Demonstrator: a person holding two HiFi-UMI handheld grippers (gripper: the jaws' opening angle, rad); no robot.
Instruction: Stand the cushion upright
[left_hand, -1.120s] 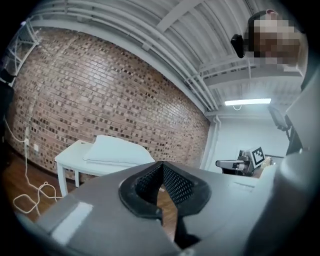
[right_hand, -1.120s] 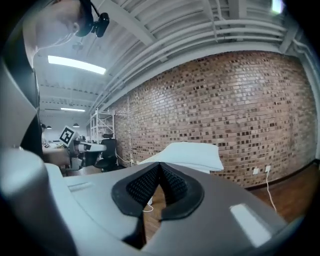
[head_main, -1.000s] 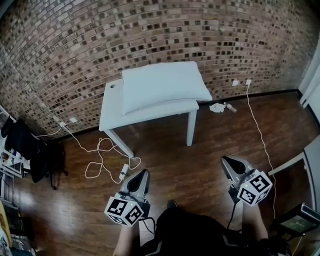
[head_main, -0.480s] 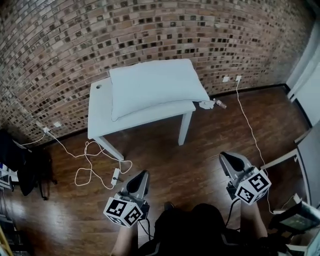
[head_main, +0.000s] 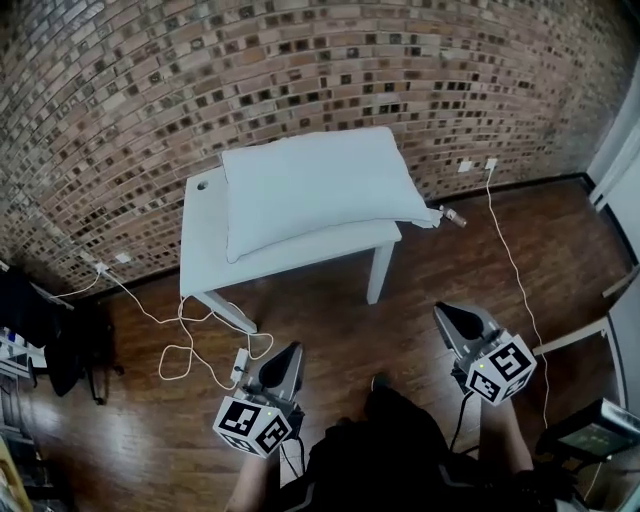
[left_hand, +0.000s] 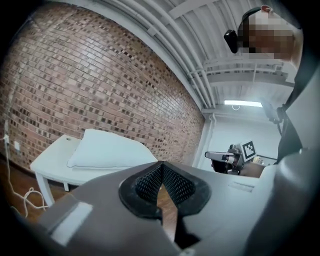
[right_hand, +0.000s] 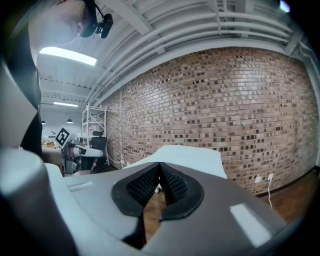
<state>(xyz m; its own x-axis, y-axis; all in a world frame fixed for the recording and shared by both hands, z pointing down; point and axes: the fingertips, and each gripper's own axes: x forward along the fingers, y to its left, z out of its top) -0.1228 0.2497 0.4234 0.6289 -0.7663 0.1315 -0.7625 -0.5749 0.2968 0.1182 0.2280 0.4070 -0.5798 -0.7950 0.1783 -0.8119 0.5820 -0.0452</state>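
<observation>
A large white cushion (head_main: 315, 185) lies flat on a small white table (head_main: 205, 250) against the brick wall; its right corner overhangs the table edge. The left gripper view shows the cushion (left_hand: 107, 150) flat on the table (left_hand: 50, 167) ahead to the left. In the right gripper view the cushion (right_hand: 192, 155) rises just beyond the jaws. My left gripper (head_main: 288, 352) and right gripper (head_main: 448, 315) hover over the wooden floor, well short of the table. Both are shut with nothing between the pads.
A white cable with a power strip (head_main: 240, 365) snakes over the floor left of the table legs. Another white cord (head_main: 515, 270) runs from a wall socket down the right side. Dark bags (head_main: 60, 340) sit at the far left. Small litter (head_main: 450, 215) lies by the wall.
The table and cushion have grown larger and shifted in the head view as the person walks toward them. Both grippers stay shut and keep their places low in the frame.
</observation>
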